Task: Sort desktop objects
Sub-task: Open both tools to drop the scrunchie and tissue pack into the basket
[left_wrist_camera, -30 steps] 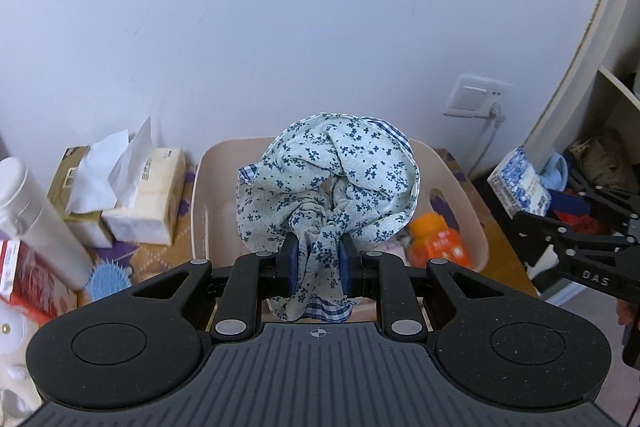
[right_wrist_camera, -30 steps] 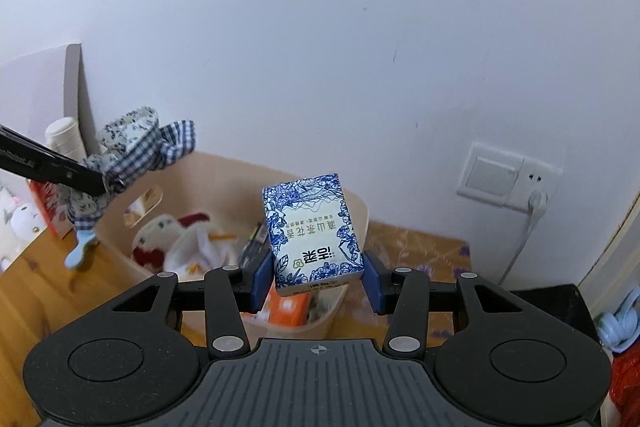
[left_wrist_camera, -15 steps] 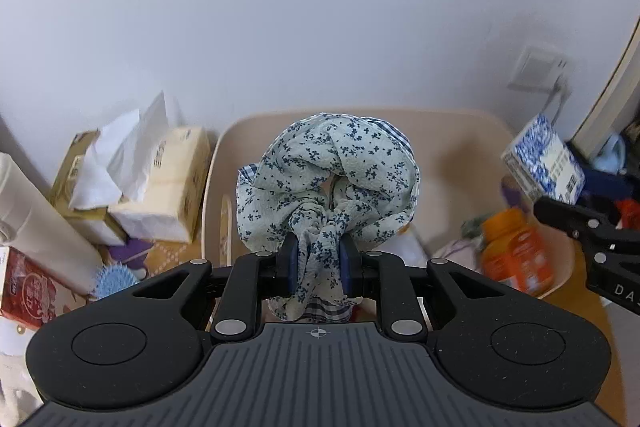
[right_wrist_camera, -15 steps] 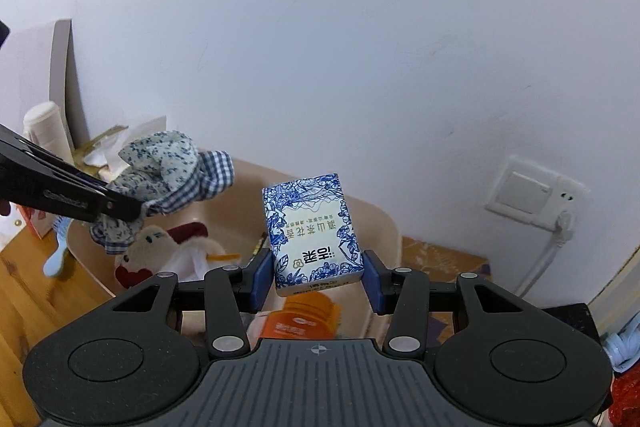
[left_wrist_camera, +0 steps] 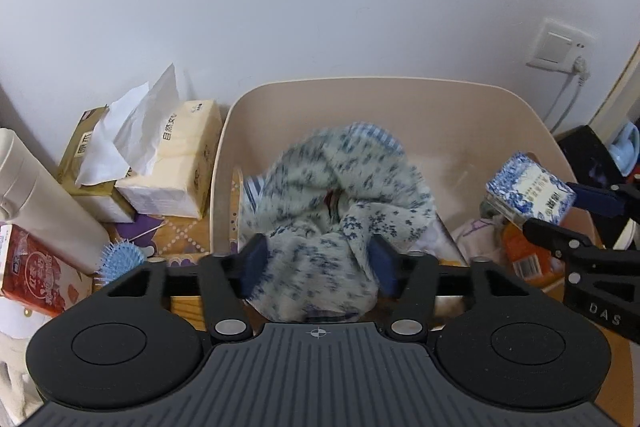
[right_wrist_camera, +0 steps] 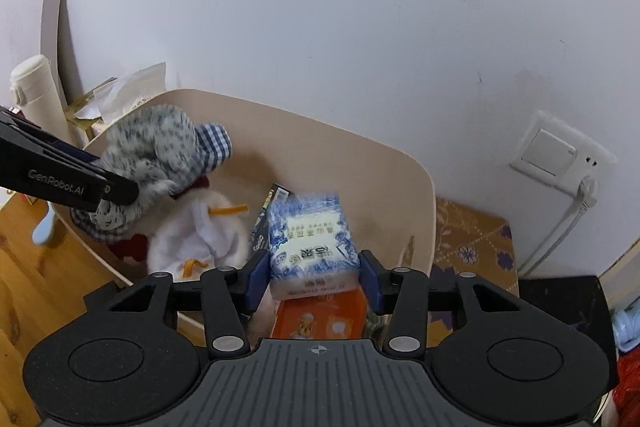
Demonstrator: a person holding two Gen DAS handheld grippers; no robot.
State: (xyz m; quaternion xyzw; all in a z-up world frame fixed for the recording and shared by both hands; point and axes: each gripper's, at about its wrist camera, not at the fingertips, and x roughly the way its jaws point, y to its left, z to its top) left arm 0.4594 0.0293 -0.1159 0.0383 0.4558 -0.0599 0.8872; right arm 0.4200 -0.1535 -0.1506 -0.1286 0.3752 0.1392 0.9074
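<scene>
A beige plastic bin (left_wrist_camera: 224,155) stands against the wall; it also shows in the right wrist view (right_wrist_camera: 424,195). My left gripper (left_wrist_camera: 318,263) is open over the bin, and the blue floral cloth (left_wrist_camera: 340,195) is blurred between its spread jaws. The cloth also shows in the right wrist view (right_wrist_camera: 156,147). My right gripper (right_wrist_camera: 312,275) is open over the bin's right side, and the blue-and-white tissue pack (right_wrist_camera: 310,243) is blurred between its jaws. The pack also shows in the left wrist view (left_wrist_camera: 528,187).
In the bin lie a white plush toy (right_wrist_camera: 200,231), an orange packet (right_wrist_camera: 320,319) and a dark box (right_wrist_camera: 268,219). Left of the bin are tissue packs (left_wrist_camera: 172,163), a cream flask (left_wrist_camera: 36,195), a red packet (left_wrist_camera: 32,271) and a blue hairbrush (left_wrist_camera: 120,259). A wall socket (right_wrist_camera: 556,155) is on the right.
Both grippers have moved down over the bin and opened. The cloth and the tissue pack, held firmly before, are now blurred and loose between the jaws.
</scene>
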